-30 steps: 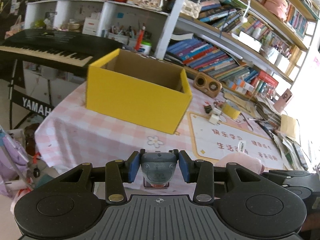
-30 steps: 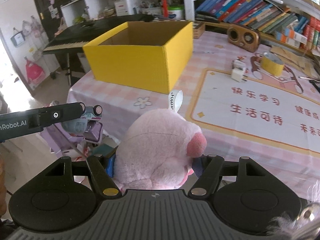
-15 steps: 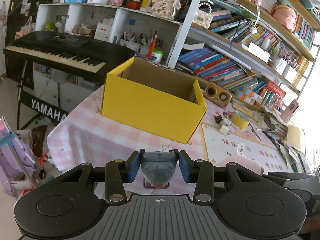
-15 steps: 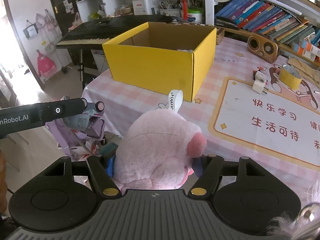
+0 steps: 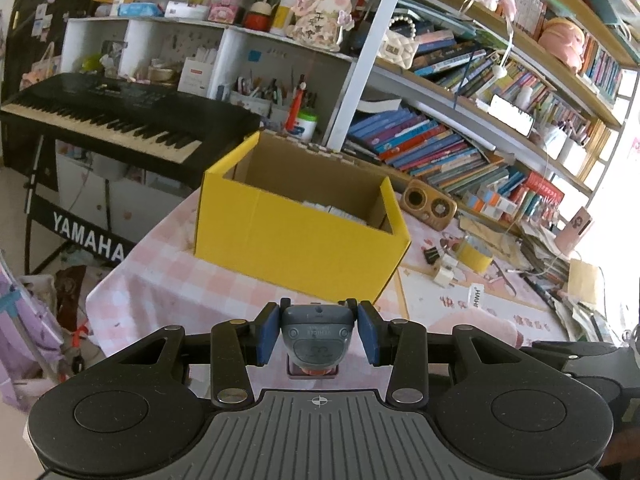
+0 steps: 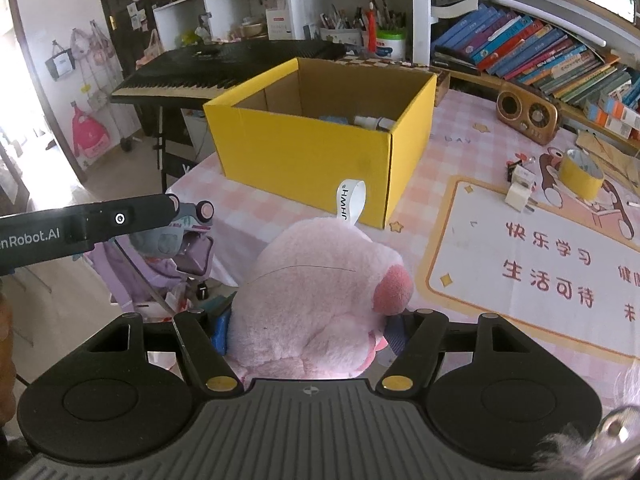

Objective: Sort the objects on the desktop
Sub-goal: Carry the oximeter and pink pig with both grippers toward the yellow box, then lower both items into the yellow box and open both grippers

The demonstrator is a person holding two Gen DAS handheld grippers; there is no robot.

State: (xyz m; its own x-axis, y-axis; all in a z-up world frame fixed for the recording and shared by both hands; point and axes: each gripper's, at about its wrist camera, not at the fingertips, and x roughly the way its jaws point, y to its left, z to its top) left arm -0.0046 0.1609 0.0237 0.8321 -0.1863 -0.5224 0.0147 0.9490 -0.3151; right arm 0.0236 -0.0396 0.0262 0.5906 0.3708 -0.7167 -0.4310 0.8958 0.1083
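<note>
Your left gripper is clamped on a small grey toy car, its blue pads pressed against both sides of the car's body, with the car's underside turned toward the camera. Your right gripper is closed around a pink plush toy, which bulges up and forward from between the fingers so that the pads are mostly buried in the fur; its white tag loop stands up ahead of them. Both loads are meant, I judge, for the yellow box, which sits open-topped on the checked tablecloth, ahead of and beyond both pairs of fingers. From your left fingers the box lies nearly straight ahead, its near wall facing you and its long side running across your line of reach. From your right fingers it lies ahead and a little to the left, with the near right corner closest to the plush toy. Neither load is over the opening yet; both are short of the near wall. A few items already lie at the bottom of the box toward its right end, so the left part looks freer. I cannot tell which hand is nearer. The plush toy is the bulkier load and will need to clear the rim by more.
</note>
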